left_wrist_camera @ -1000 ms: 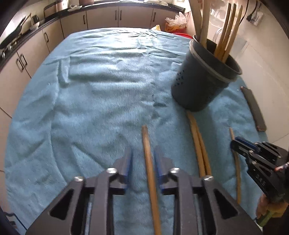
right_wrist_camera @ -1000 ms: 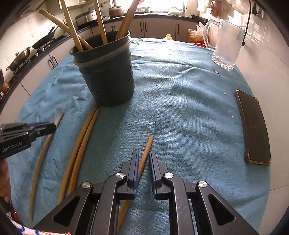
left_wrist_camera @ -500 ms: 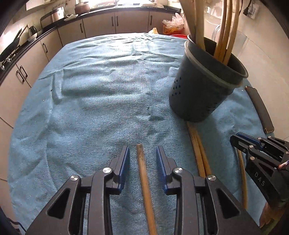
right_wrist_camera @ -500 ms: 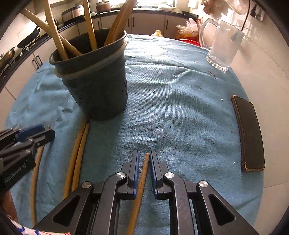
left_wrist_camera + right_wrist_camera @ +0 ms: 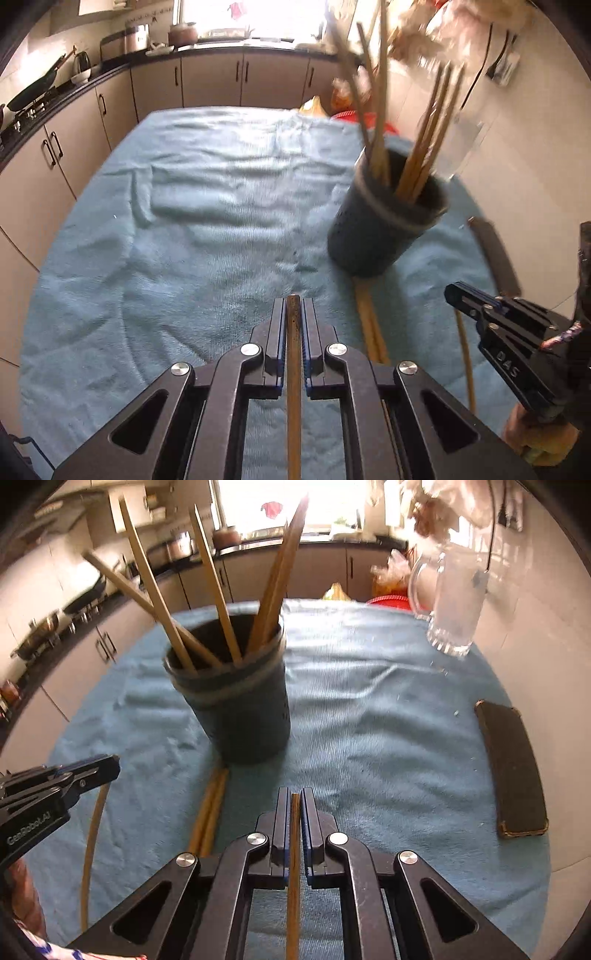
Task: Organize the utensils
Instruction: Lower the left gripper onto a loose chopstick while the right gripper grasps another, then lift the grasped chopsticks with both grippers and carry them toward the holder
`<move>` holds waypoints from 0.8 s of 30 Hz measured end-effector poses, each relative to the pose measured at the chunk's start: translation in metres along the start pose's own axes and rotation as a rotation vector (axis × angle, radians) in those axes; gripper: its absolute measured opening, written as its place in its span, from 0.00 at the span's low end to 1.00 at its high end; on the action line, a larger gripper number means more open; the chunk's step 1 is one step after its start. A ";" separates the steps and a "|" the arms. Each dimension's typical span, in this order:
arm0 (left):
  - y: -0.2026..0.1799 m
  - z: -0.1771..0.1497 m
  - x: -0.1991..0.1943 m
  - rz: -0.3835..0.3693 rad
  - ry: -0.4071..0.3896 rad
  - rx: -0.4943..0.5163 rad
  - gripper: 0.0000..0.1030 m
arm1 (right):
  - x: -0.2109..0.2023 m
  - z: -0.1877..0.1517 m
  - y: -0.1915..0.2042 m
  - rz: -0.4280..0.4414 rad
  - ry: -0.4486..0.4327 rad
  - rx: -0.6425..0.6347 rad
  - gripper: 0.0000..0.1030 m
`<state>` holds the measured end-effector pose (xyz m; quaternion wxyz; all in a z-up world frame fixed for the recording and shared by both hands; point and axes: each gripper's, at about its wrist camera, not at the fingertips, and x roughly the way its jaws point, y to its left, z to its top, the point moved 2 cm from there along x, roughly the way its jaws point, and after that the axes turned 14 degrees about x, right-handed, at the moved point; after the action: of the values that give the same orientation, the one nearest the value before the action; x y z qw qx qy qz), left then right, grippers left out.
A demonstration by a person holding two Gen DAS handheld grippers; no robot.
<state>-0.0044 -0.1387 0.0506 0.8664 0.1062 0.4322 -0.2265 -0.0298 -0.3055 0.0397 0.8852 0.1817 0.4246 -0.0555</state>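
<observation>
My left gripper (image 5: 294, 306) has its jaws closing onto a wooden stick (image 5: 294, 406), and the pads press both its sides. In the same way, the jaws of my right gripper (image 5: 295, 799) are closing on a second wooden stick (image 5: 293, 893), pinched near its tip. A dark round holder (image 5: 384, 229) (image 5: 240, 709) stands ahead on the blue cloth with several wooden sticks upright in it. A pair of sticks (image 5: 210, 812) and one thin stick (image 5: 90, 842) lie loose on the cloth between the grippers. Each gripper appears at the edge of the other's view.
A dark phone (image 5: 513, 771) lies near the cloth's right edge. A glass jug (image 5: 454, 602) stands at the back right by the wall. The blue cloth (image 5: 207, 206) is rumpled at the left. Kitchen cabinets and a counter run behind.
Both grippers have shut on the sticks that lay between their jaws. Both have risen and tilted up, so more of the kitchen shows.
</observation>
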 end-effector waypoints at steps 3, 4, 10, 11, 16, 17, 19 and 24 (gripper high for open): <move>-0.004 0.001 -0.026 0.001 -0.052 0.004 0.07 | -0.022 0.003 -0.002 0.035 -0.054 0.024 0.05; -0.006 0.001 -0.034 0.002 -0.070 0.009 0.07 | -0.029 0.005 -0.003 0.047 -0.072 0.030 0.05; -0.018 0.002 -0.070 0.017 -0.144 0.038 0.07 | -0.073 0.003 -0.004 0.088 -0.170 0.060 0.05; -0.020 0.002 -0.074 0.017 -0.151 0.043 0.07 | -0.080 0.002 -0.005 0.094 -0.182 0.067 0.05; -0.033 -0.003 -0.098 0.034 -0.195 0.075 0.07 | -0.112 -0.003 -0.006 0.123 -0.245 0.082 0.05; -0.035 -0.004 -0.104 0.039 -0.205 0.081 0.07 | -0.117 -0.005 -0.006 0.125 -0.256 0.080 0.05; -0.038 -0.006 -0.113 0.051 -0.224 0.090 0.07 | -0.128 -0.008 -0.006 0.126 -0.286 0.071 0.05; -0.044 -0.009 -0.126 0.076 -0.250 0.101 0.07 | -0.151 -0.014 -0.002 0.129 -0.337 0.044 0.05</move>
<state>-0.0980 -0.1355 0.1461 0.9149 0.1368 0.3048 -0.2266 -0.1362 -0.3106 0.1482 0.9414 0.2160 0.2564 -0.0376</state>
